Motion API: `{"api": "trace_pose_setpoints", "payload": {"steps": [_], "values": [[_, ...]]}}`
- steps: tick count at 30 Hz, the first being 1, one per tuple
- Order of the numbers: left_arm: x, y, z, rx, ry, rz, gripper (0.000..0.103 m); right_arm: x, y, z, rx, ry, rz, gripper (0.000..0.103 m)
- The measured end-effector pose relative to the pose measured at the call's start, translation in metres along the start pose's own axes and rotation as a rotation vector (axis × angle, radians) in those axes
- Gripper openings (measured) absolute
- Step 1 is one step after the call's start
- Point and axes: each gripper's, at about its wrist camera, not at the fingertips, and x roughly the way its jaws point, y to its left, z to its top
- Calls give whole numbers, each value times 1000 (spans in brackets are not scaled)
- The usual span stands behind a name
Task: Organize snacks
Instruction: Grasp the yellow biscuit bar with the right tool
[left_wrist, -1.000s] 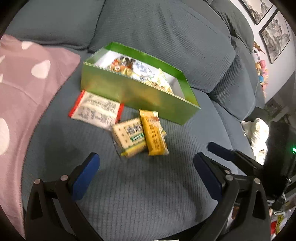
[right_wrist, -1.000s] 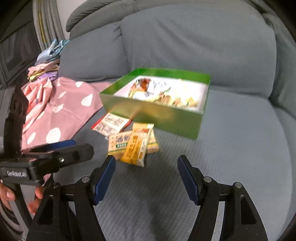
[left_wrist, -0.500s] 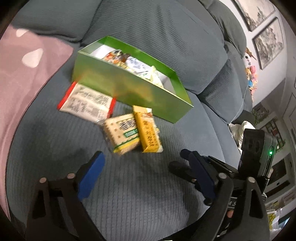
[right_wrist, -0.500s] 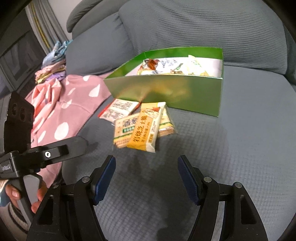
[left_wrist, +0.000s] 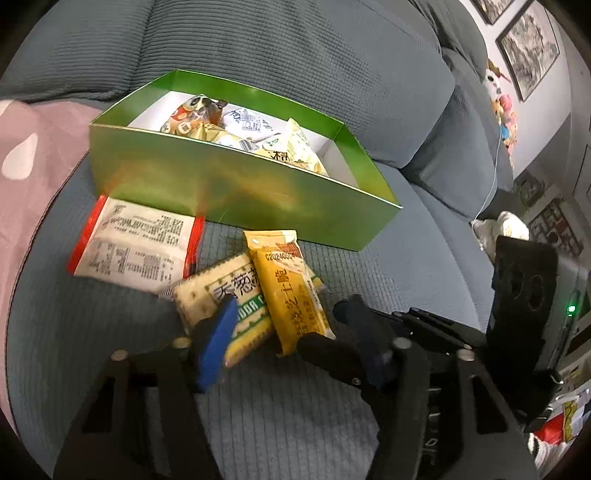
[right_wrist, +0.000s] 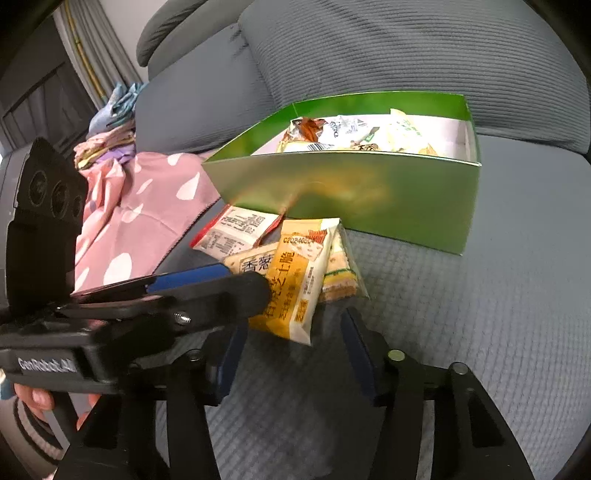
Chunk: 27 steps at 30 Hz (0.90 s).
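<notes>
A green box (left_wrist: 221, 192) (right_wrist: 369, 199) holding several snack packets sits on the grey sofa seat. Three packets lie in front of it: a white one with red ends (left_wrist: 136, 243) (right_wrist: 236, 229), a cream-and-green cracker packet (left_wrist: 221, 284) (right_wrist: 255, 262), and a yellow packet (left_wrist: 284, 288) (right_wrist: 295, 284) lying on the cracker packet. My left gripper (left_wrist: 295, 332) (right_wrist: 245, 280) is closing with the near ends of the cracker and yellow packets between its jaws. My right gripper (right_wrist: 291, 325) (left_wrist: 325, 325) is closing too, just short of the yellow packet's near end, its pads clear of it.
A pink blanket with white spots (left_wrist: 29, 166) (right_wrist: 140, 206) covers the seat to the left. Folded clothes (right_wrist: 110, 136) are piled behind it. The sofa back rises right behind the box. A hand (right_wrist: 33, 398) holds the left gripper.
Both grippers have moved in toward the loose packets and their jaws have narrowed. The right gripper's fingers now cross in front of the left gripper's right finger.
</notes>
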Motion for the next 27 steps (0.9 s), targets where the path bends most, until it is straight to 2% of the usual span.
{"api": "trace_pose_setpoints", "payload": {"steps": [3,5,8,10,16,27], "values": [[7,2,5,10,17,8,54,5,0,4,-9,0,2,49],[11,2,7,19,24,9,47,8,0,7,-17,1,2,49],[14,1,8,30,31,13,41,13,2,10,-36,5,3,43],[17,0,7,30,43,7,30,16,3,11,-42,10,2,42],[16,1,6,19,33,17,27,18,6,9,-53,1,2,39],[-3,-14,0,23,-2,9,27,3,17,6,-71,-41,-14,37]]}}
